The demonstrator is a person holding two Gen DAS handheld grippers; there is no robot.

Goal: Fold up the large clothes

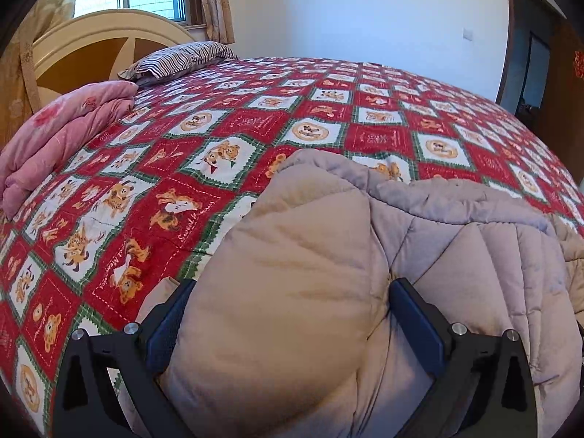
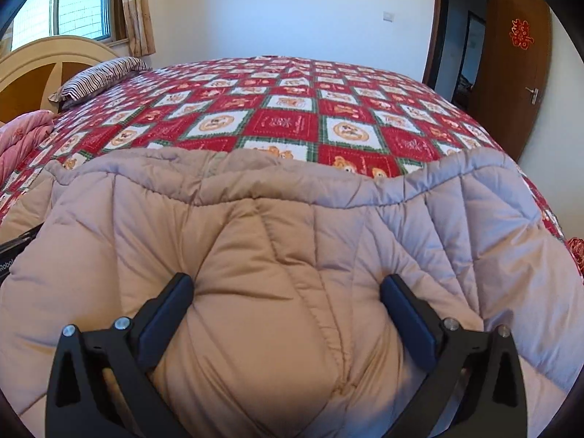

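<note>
A large beige quilted padded coat (image 2: 277, 255) lay on the near part of the bed (image 2: 284, 120), its far hem running across the red teddy-bear patchwork bedspread and its bulk spilling toward the near edge. The right gripper (image 2: 286, 292) pointed down onto the coat, jaws spread wide and released, with a puffy fold of the fabric bulging up between them; whether the pads pressed on it could not be told, though they looked loose. The left gripper (image 1: 292, 299) stood likewise over the coat's left end (image 1: 365, 255), jaws wide apart astride a swollen fold, not clamped. At the head of the bed, a striped pillow (image 1: 179, 60) rested against the cream headboard (image 1: 91, 33), and a folded pink quilt (image 1: 62, 135) sat at the bed's left edge near it.
</note>
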